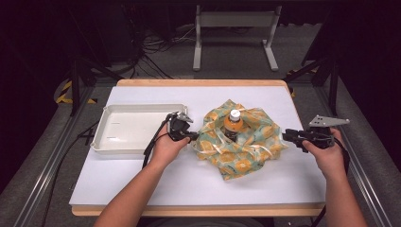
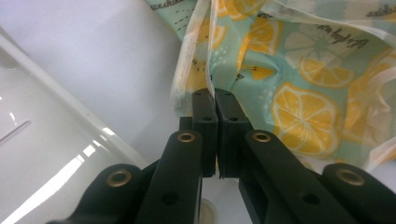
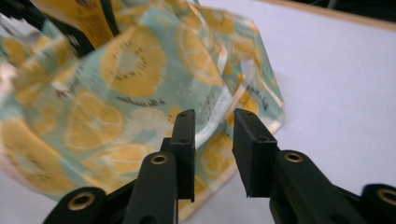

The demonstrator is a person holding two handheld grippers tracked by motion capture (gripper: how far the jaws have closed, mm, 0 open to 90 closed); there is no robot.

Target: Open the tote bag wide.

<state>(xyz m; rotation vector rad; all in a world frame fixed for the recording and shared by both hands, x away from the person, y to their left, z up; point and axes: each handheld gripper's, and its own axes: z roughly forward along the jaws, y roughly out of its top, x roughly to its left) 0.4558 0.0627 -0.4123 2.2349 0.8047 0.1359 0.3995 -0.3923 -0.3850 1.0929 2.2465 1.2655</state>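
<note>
Black jaws of the left gripper are pinched tight on the edge of the cloth. The right gripper is partly open at the cloth's other edge, holding nothing. Both hands lie low, reaching in from each side. A bottle stands in the middle of the cloth. A hard pull could tip it. The tray sits left

The bottle at the frame's centre is buried to its neck in the lemon-print bag; its label is too small to read. The bag's upper left blurs in the right gripper view.
</note>
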